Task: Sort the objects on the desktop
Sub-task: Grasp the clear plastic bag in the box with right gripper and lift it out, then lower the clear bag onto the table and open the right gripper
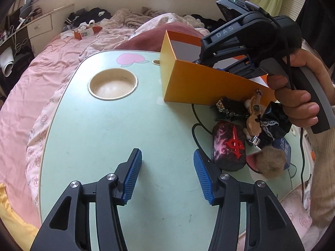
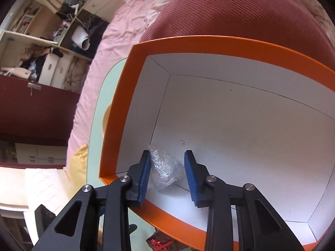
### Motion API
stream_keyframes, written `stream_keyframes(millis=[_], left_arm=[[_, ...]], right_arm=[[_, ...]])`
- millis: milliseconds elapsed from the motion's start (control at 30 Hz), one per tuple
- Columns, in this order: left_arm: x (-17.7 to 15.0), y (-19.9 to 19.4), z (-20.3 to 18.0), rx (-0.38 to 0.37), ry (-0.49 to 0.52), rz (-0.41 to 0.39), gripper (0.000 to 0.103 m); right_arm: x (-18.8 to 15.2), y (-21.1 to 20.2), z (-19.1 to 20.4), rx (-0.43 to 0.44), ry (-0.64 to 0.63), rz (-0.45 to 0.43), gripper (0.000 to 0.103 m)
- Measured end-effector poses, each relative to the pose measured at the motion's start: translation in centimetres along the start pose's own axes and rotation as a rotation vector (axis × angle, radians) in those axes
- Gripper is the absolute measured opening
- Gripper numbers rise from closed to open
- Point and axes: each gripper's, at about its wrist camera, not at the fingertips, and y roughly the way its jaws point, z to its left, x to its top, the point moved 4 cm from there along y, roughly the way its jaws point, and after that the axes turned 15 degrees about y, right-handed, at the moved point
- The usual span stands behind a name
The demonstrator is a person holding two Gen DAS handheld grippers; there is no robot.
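Right gripper (image 2: 167,167) reaches down over the near wall of the orange cardboard box with the white inside (image 2: 117,113). Its blue ribbed pads (image 2: 144,173) stand a little apart at the lower centre of the right wrist view. A crumpled wad of clear plastic wrap (image 2: 165,171) fills the gap between them, low in the box's near corner. I cannot tell whether the pads pinch the wad or it already lies loose on the box floor.

If it is pinched, the main risk is that the light, springy film clings to a ribbed pad on release and rides back out. The fingers also cross close above the box's near wall. A careless withdrawal could catch that wall and drag the light box across the pale green table (image 1: 100,138).

Left gripper (image 1: 167,156) hovers with its jaws spread and nothing between them, above bare tabletop at the lower centre of its view. Its right-hand finger is just beside the dark glossy block with a red emblem (image 1: 229,148). A sideways drift could shove that block into the pile at the right of the frame.

That pile is crowded: a small doll in a dark dress (image 1: 259,113), a tuft of brown fuzzy wool (image 1: 270,163) and a thin black cable (image 1: 196,125) threading beneath. Lifting one item may snag the cable and tug its neighbours.
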Motion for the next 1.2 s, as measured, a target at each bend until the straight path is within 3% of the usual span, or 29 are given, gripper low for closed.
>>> stream_keyframes(millis=[167, 267, 533, 767, 933, 1200], left_arm=[[0.1, 0.1, -0.4, 0.004, 0.005, -0.009, 0.053], [0.1, 0.2, -0.4, 0.01, 0.007, -0.012, 0.054], [-0.1, 0.1, -0.9, 0.034, 0.023, -0.022, 0.056], [0.1, 0.6, -2.7, 0.091, 0.081, -0.027, 0.076], [-0.1, 1.2, -4.7, 0.177, 0.169, -0.034, 0.081], [-0.3, 0.6, -4.8, 0.148, 0.146, -0.065, 0.084]], right_arm=[[0.1, -1.7, -0.3, -0.05, 0.0, -0.094, 0.018], [0.1, -2.2, -0.5, -0.014, 0.024, -0.089, 0.017], [-1.3, -8.1, 0.5, 0.121, -0.001, -0.21, 0.017], [-6.6, -13.6, -1.1, 0.21, -0.075, -0.322, 0.017], [-9.7, -13.1, -2.5, 0.171, -0.106, -0.336, 0.017], [-11.3, -8.2, -2.0, -0.034, -0.211, -0.37, 0.019]])
